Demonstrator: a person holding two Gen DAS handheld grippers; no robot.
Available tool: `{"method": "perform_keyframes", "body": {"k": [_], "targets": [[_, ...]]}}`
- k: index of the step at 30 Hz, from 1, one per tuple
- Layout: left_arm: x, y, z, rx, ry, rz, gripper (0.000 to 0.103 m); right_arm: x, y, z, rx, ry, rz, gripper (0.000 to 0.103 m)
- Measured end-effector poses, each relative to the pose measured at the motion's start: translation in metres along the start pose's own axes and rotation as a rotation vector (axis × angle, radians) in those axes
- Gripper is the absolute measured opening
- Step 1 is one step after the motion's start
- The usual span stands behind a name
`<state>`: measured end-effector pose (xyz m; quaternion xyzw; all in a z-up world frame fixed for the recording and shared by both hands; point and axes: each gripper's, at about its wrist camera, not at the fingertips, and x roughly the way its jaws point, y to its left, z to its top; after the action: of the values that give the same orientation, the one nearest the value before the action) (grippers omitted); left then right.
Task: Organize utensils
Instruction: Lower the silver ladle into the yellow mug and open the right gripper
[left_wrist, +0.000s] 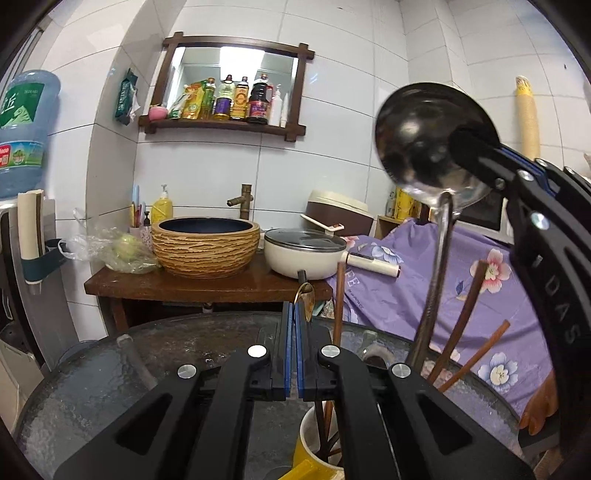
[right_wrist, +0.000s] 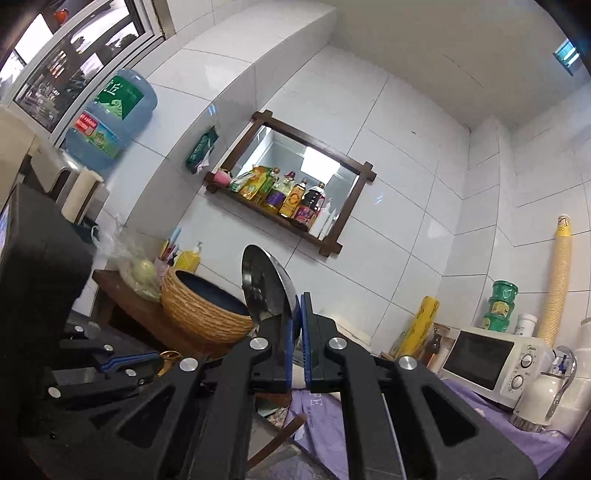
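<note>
Your right gripper (right_wrist: 297, 321) is clenched on the bowl of the big ladle (left_wrist: 428, 136), and your left gripper (left_wrist: 294, 325) pinches a small gold spoon (left_wrist: 306, 301) above the cup (left_wrist: 314, 448) on the tabletop (left_wrist: 110, 384), so lower each handle slowly down among the chopsticks (left_wrist: 465, 325).

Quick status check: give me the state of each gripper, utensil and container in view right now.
Left gripper: jaws shut on the gold spoon.
Gold spoon: held upright, bowl up.
Right gripper: jaws shut on the steel ladle.
Steel ladle: lifted by its bowl, handle hanging down toward the cup.
Yellow cup: upright, holding wooden chopsticks.
White pot: lid on.
</note>
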<state>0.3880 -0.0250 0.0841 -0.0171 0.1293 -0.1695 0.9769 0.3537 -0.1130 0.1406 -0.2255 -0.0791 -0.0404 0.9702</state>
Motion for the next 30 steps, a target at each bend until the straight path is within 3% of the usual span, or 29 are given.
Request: {"method": "perform_keyframes", "body": {"k": [8, 15, 17, 19, 21, 26, 28, 30], "targets": [[0.002, -0.007, -0.02, 0.093, 0.047, -0.039, 0.001, -0.003, 0.005, -0.022, -0.001, 0.047, 0.04, 0.005], [0.005, 0.002, -0.032, 0.088, 0.099, -0.042, 0.004, -0.006, 0.006, -0.031, -0.011, 0.068, 0.053, 0.005], [0.006, 0.002, -0.035, 0.091, 0.116, -0.034, 0.006, -0.005, 0.008, -0.035, -0.021, 0.086, 0.054, 0.015], [0.005, 0.003, -0.037, 0.086, 0.125, -0.035, 0.016, -0.007, 0.009, -0.037, -0.026, 0.086, 0.046, 0.065], [0.002, 0.006, -0.039, 0.072, 0.118, -0.028, 0.027, -0.017, 0.008, -0.036, -0.028, 0.045, 0.024, 0.069], [-0.008, 0.015, -0.035, 0.04, 0.117, -0.001, 0.029, -0.031, -0.001, -0.024, -0.009, 0.019, 0.031, 0.069], [-0.015, 0.022, -0.029, 0.01, 0.128, 0.022, 0.038, -0.039, -0.009, -0.017, 0.011, 0.005, 0.03, 0.069], [-0.023, 0.027, -0.025, -0.023, 0.141, 0.025, 0.06, -0.051, -0.017, -0.012, 0.029, -0.007, 0.033, 0.071]]}}
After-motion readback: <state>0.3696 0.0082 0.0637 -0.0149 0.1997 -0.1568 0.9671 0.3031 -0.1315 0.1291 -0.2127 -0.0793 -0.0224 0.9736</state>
